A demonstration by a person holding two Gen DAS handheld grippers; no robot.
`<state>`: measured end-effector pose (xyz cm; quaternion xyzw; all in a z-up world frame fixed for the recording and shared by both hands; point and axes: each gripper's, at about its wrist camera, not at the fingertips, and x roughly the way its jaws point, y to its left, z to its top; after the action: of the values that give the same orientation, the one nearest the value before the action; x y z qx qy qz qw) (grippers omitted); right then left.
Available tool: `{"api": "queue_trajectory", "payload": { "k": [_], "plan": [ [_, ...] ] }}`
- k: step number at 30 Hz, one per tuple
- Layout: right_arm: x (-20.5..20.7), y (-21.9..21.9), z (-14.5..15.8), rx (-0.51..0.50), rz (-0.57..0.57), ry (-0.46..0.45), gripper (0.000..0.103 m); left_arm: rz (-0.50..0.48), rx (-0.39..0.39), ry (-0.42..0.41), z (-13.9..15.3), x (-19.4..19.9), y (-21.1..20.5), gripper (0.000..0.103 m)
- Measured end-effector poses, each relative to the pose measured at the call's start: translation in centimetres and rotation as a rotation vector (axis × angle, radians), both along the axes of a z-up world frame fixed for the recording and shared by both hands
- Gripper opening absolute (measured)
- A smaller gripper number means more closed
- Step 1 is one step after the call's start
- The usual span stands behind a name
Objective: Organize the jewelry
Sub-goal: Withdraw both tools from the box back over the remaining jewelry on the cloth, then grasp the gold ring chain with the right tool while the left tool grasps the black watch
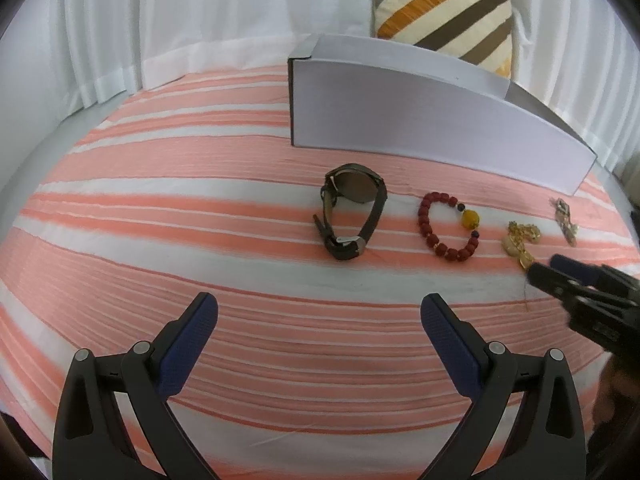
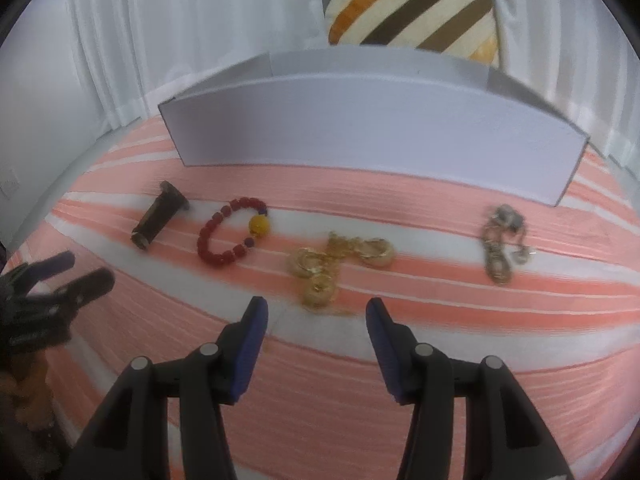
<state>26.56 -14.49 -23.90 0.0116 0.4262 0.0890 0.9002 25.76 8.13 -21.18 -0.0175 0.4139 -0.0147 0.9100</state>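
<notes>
Jewelry lies in a row on the striped bedspread (image 1: pixel 200 208) in the left wrist view: a watch (image 1: pixel 352 216) standing on its curled strap, a red bead bracelet (image 1: pixel 448 226) beside it, then a gold chain (image 1: pixel 520 240) and a smaller silvery piece (image 1: pixel 564 220), all in front of a white box (image 1: pixel 420 120) with a striped pillow (image 1: pixel 440 8) behind it. The left tool (image 1: pixel 318 320) hangs spread wide and empty, well short of the watch, while the right tool (image 1: pixel 548 270) comes in from the right edge with its tips at the near end of the gold chain. In the right wrist view the right tool (image 2: pixel 316 312) is open to a middling gap, holding nothing, with the gold chain (image 2: pixel 336 264) just beyond its tips; the bracelet (image 2: pixel 232 232) and watch (image 2: pixel 160 220) sit to its left, the silvery piece (image 2: pixel 500 240) well to its right, and the box (image 2: pixel 360 128) behind. The left tool (image 2: pixel 80 268) shows at the left edge. The chain looks light, limp and prone to tangle, so pinching the bunched middle seems safer than a trailing end. The watch is probably heavier and stiffer, best taken across its strap; the beads look hard and may roll between the pads.
</notes>
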Motion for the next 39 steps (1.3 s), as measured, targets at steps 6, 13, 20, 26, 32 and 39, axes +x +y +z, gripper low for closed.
{"api": "queue_trajectory", "payload": {
  "k": [6, 13, 20, 26, 32, 39],
  "plan": [
    [2.7, 1.8, -1.2, -0.051, -0.012, 0.039, 0.052, 0.005, 0.001, -0.005, 0.0, 0.0, 0.6, 0.101],
    [2.0, 2.0, -1.3, -0.124, 0.004, 0.031, 0.022, 0.008, -0.015, 0.006, -0.2, 0.4, 1.2, 0.101],
    [-1.2, 0.4, -1.2, -0.135, 0.026, 0.035, 0.022, -0.021, -0.036, 0.008, 0.5, 1.5, 0.5, 0.101],
    [-2.9, -1.6, -1.0, -0.114, 0.000, 0.044, 0.022, -0.091, -0.020, -0.027, 1.5, 3.5, -1.6, 0.101],
    [-3.5, -2.9, -0.8, -0.103, -0.018, 0.047, 0.022, -0.144, 0.002, 0.005, 0.2, 6.4, -3.2, 0.082],
    [-3.9, -3.2, -0.8, -0.088, -0.016, 0.042, 0.022, -0.152, 0.087, 0.007, -1.3, 7.1, -4.2, 0.060]
  ]
}}
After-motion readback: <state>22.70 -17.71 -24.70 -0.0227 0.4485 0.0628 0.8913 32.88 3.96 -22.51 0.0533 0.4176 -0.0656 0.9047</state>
